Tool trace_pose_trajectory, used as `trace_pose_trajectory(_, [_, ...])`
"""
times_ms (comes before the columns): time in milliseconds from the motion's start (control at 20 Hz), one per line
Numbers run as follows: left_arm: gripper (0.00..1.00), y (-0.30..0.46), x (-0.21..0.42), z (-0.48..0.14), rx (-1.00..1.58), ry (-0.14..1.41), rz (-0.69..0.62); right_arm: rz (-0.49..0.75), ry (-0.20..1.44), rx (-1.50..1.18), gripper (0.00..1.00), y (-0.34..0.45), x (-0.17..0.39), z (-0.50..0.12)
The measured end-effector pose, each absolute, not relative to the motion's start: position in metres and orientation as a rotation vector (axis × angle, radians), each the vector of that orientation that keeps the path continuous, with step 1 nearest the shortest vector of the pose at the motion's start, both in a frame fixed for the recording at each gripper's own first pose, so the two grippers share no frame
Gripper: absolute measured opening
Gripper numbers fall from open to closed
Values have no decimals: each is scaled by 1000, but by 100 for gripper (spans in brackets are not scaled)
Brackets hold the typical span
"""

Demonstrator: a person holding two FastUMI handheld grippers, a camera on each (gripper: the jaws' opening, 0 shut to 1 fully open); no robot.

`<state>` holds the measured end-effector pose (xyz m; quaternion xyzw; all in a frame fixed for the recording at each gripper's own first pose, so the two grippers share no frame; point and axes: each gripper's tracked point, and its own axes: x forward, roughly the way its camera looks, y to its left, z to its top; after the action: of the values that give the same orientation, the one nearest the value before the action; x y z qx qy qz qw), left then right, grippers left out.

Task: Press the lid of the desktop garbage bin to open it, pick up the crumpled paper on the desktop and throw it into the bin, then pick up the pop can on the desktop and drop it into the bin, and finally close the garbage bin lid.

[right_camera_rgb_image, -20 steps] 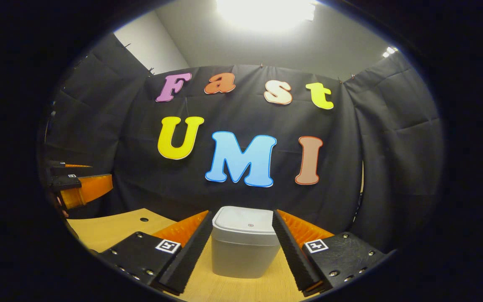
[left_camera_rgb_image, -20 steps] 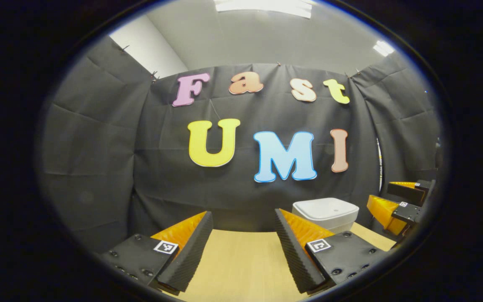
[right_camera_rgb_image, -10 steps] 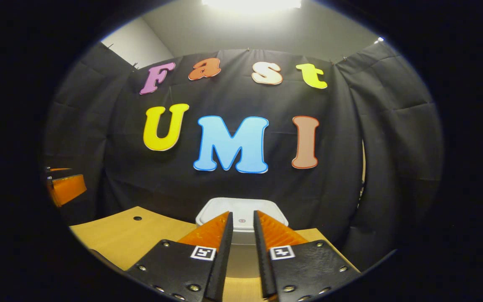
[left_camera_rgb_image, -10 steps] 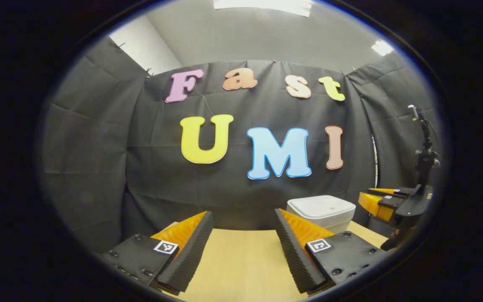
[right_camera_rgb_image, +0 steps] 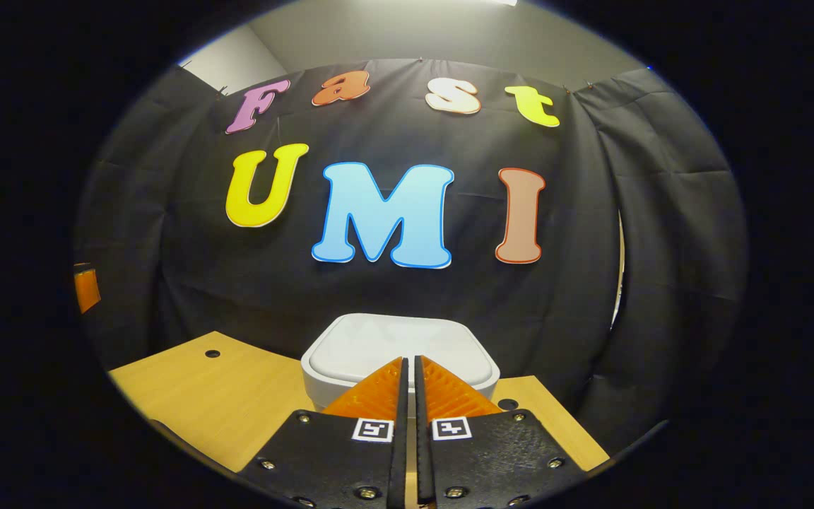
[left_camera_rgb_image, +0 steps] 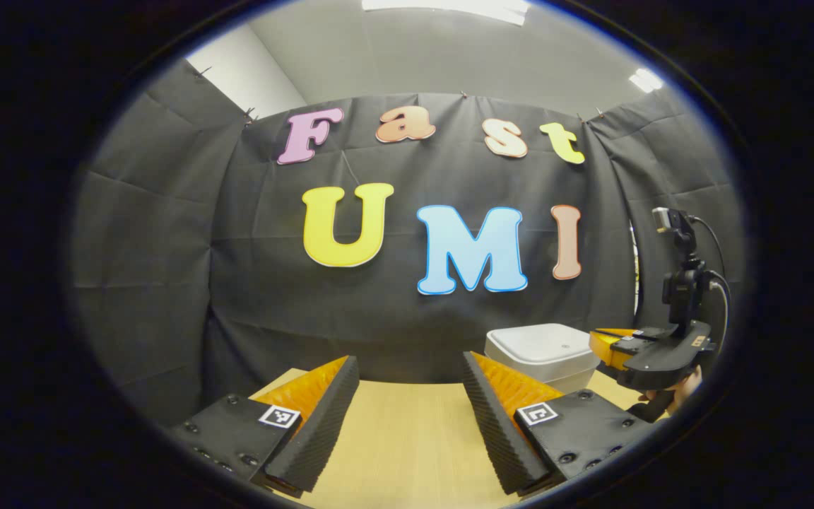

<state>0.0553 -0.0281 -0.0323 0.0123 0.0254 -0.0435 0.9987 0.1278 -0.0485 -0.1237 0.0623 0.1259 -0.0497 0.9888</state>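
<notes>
Right tongs (right_camera_rgb_image: 410,367), clenched on nothing, poise over the white bin's closed lid (right_camera_rgb_image: 379,339) as left tongs (left_camera_rgb_image: 407,375) gape above the desk (left_camera_rgb_image: 407,438).

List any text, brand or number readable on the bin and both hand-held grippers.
Bin lid: no readable text; one tiny mark, too small to read.
Left hand-held gripper: square black-and-white markers on both fingers, patterns only, no words.
Right hand-held gripper: matching marker squares, patterns only, no words.
</notes>
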Motion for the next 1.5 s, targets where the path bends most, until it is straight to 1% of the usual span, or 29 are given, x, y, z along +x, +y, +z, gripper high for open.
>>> trace_pose_trajectory(250, [96, -21, 61, -38, 7, 61, -70, -96, 292, 175, 6, -53, 148, -141])
trace_pose_trajectory(350, [97, -17, 62, -42, -1, 69, -63, -89, 299, 167, 6, -54, 154, -144])
trace_pose_trajectory(500, [96, -16, 61, -45, -13, 75, -59, -72, 312, 151, 6, -53, 162, -149])
trace_pose_trajectory(600, [97, -15, 61, -45, -8, 78, -55, -62, 318, 166, 6, -53, 163, -148])
trace_pose_trajectory(650, [96, -15, 61, -45, -8, 77, -54, -56, 325, 172, 6, -53, 163, -151])
trace_pose_trajectory(950, [97, -14, 58, -43, 3, 71, -48, -43, 356, 202, 6, -52, 162, -159])
trace_pose_trajectory(1000, [96, -13, 58, -42, 3, 71, -47, -47, 349, 172, 6, -52, 162, -158])
trace_pose_trajectory(1150, [96, -11, 56, -42, 4, 69, -40, -73, 342, 99, 6, -54, 163, -157])
trace_pose_trajectory(1350, [97, -8, 52, -42, 4, 69, -36, -57, 374, 152, 6, -54, 168, -148])
trace_pose_trajectory(1400, [95, -8, 52, -42, 1, 72, -38, -44, 383, 159, 6, -54, 166, -148])
trace_pose_trajectory(1500, [96, -10, 51, -41, -3, 72, -48, -40, 363, 176, 6, -57, 165, -137])
